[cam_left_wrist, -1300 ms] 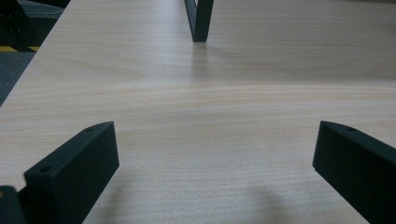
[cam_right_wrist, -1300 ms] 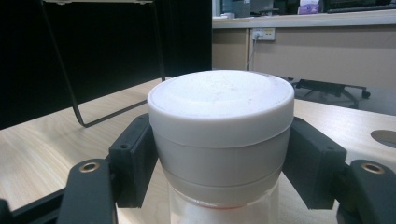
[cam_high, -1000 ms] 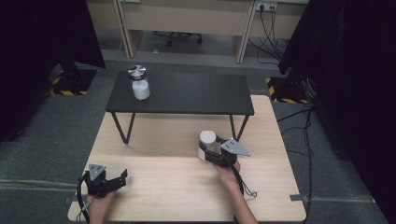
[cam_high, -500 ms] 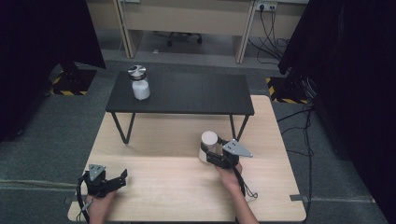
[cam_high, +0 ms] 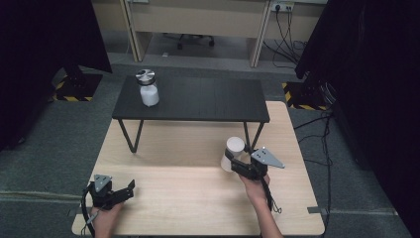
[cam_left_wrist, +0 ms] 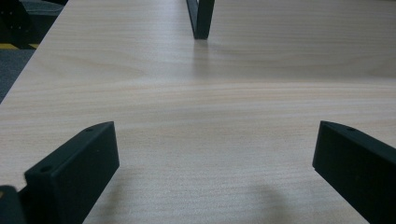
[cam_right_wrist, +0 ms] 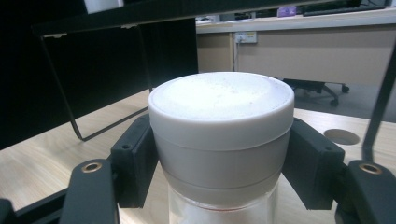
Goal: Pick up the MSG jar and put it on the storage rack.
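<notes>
A jar with a white lid (cam_high: 233,151) (cam_right_wrist: 219,140) is held in my right gripper (cam_high: 236,162), whose black jaws press on both sides of the lid, at the right of the light wooden table (cam_high: 173,163). It hangs a little above the tabletop, in front of the black stand's right leg. A second white jar with a silver lid (cam_high: 147,88) stands on the left end of the black stand (cam_high: 198,99). At the near left corner my left gripper (cam_high: 126,191) (cam_left_wrist: 215,154) rests low over bare wood, jaws wide apart with nothing between them.
The black stand's thin legs (cam_high: 130,136) rise from the far half of the wooden table. A round hole (cam_right_wrist: 342,136) is cut in the tabletop beyond the held jar. Cables (cam_high: 317,119) run over the floor at right, and a desk (cam_high: 198,20) stands behind.
My right gripper has lifted the white-lidded jar and carried it slightly toward the black stand. The left gripper has stayed in place.
</notes>
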